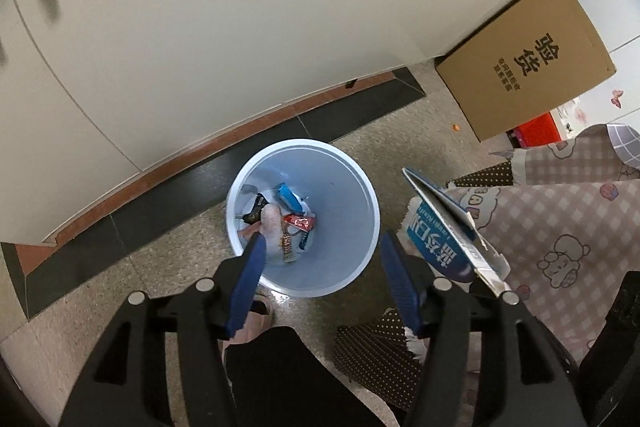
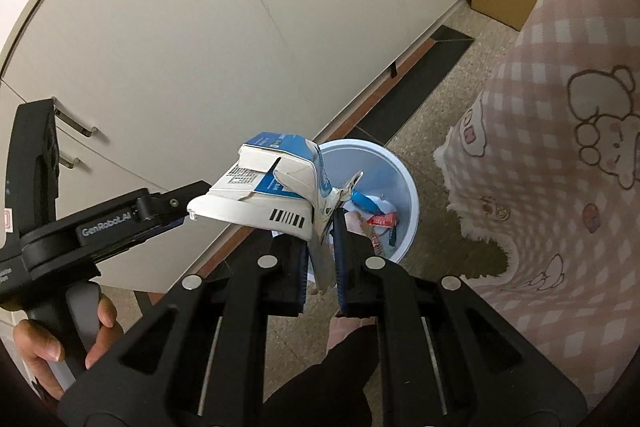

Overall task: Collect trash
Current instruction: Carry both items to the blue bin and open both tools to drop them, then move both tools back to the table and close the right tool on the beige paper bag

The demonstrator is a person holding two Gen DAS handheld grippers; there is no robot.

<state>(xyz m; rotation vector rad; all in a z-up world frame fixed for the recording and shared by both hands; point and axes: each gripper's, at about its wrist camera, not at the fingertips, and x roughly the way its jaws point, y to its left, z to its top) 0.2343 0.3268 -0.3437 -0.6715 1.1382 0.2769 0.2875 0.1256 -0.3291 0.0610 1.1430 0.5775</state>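
Right tongs (image 2: 322,247) clamp flattened milk carton (image 2: 272,187) above blue bin (image 2: 404,195). Left tongs (image 1: 322,251) gape empty over bin; only right-wrist view shows hand (image 2: 60,343).

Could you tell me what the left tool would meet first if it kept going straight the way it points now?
Most likely the trash lying in the bottom of the light blue bin. The left tool is open and empty, aimed down into the bin's mouth; its line ends on the wrappers inside, though depth is hard to judge.
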